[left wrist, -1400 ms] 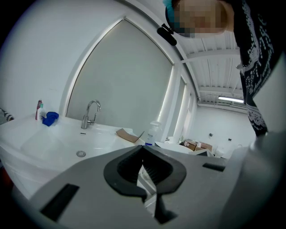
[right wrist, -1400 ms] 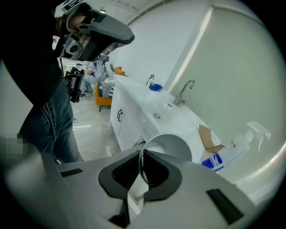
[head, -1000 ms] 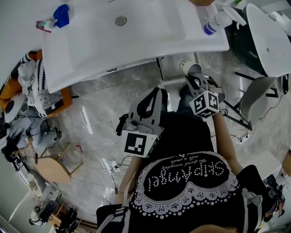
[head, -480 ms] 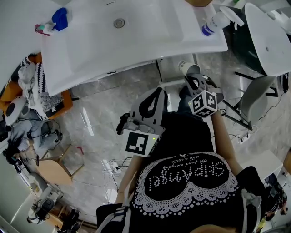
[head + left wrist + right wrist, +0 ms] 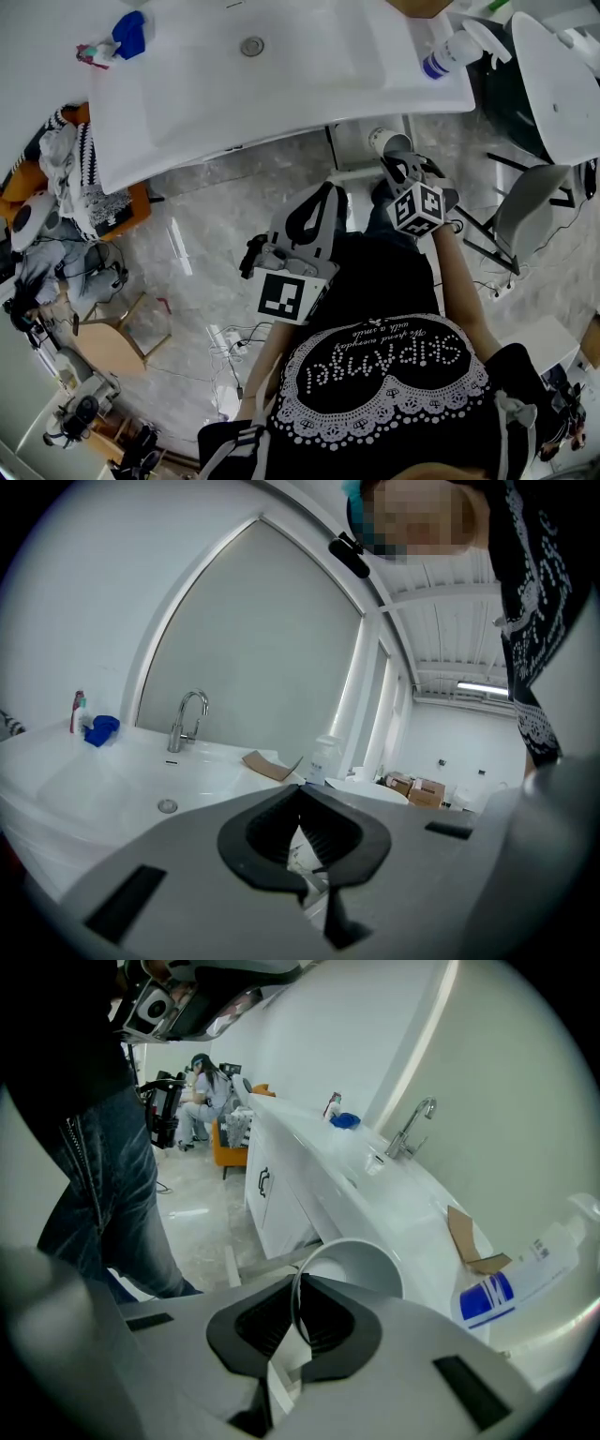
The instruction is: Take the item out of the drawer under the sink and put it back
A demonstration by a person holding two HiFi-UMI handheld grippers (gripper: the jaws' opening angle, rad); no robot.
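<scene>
A white paper cup (image 5: 387,141) hangs by its rim in my right gripper (image 5: 401,165), which is shut on the cup's wall. This is just in front of the white cabinet under the sink. In the right gripper view the cup (image 5: 354,1262) points its open mouth at the camera, and the gripper (image 5: 297,1283) pinches its near rim. The cabinet front with its dark handle (image 5: 265,1183) lies farther left. My left gripper (image 5: 329,185) is held in front of my body, shut and empty. Its jaws (image 5: 300,787) meet at the tips. I cannot make out the drawer itself.
The long white sink counter (image 5: 187,112) carries a faucet (image 5: 187,719), a blue item (image 5: 127,31), a cardboard scrap (image 5: 469,1239) and a blue-labelled spray bottle (image 5: 448,49). An orange seat piled with clothes (image 5: 80,183) stands at the left. A white chair (image 5: 527,208) stands at the right.
Hardly anything: the right gripper's marker cube has turned a little while the cup stays in its grip. The left gripper has kept its place.
</scene>
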